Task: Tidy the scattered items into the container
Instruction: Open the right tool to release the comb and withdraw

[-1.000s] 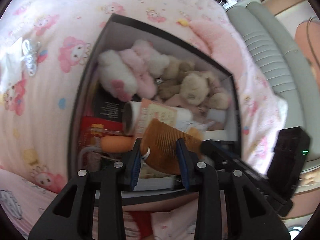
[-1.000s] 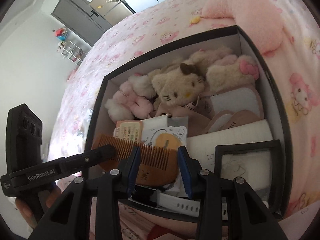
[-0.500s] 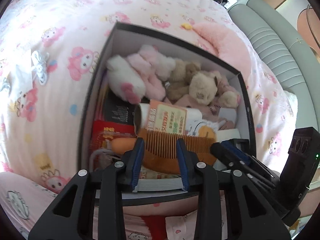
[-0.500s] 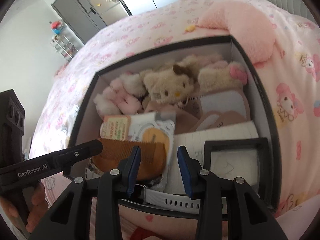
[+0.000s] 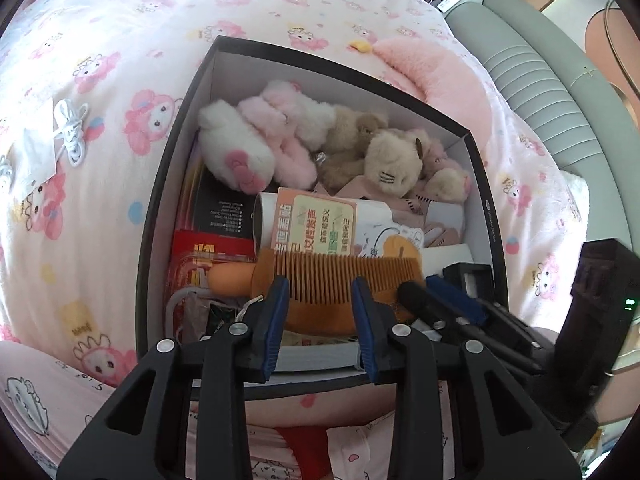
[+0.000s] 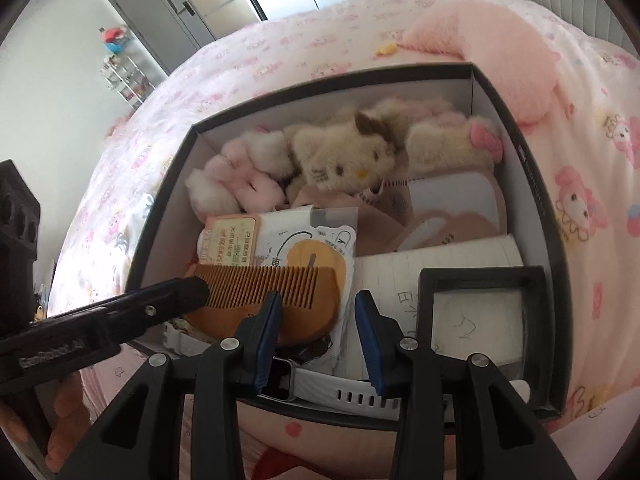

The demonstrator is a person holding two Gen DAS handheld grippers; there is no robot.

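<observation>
both the left tongs [image 5: 318, 294] and right tongs [image 6: 318, 310] hang released above the wooden comb [image 5: 336, 280], which lies flat atop the clutter in the box [image 5: 156, 216] on the bed; it looks light, stiff and smooth, best pinched across its solid spine.

Both grippers, left [image 5: 320, 300] and right [image 6: 318, 316]: black plastic frames with triangular cutouts, silver screw heads at pivots, blue pads lining the jaws. Left body has white "GenRobot.AI" lettering; right body shows a green LED.
</observation>
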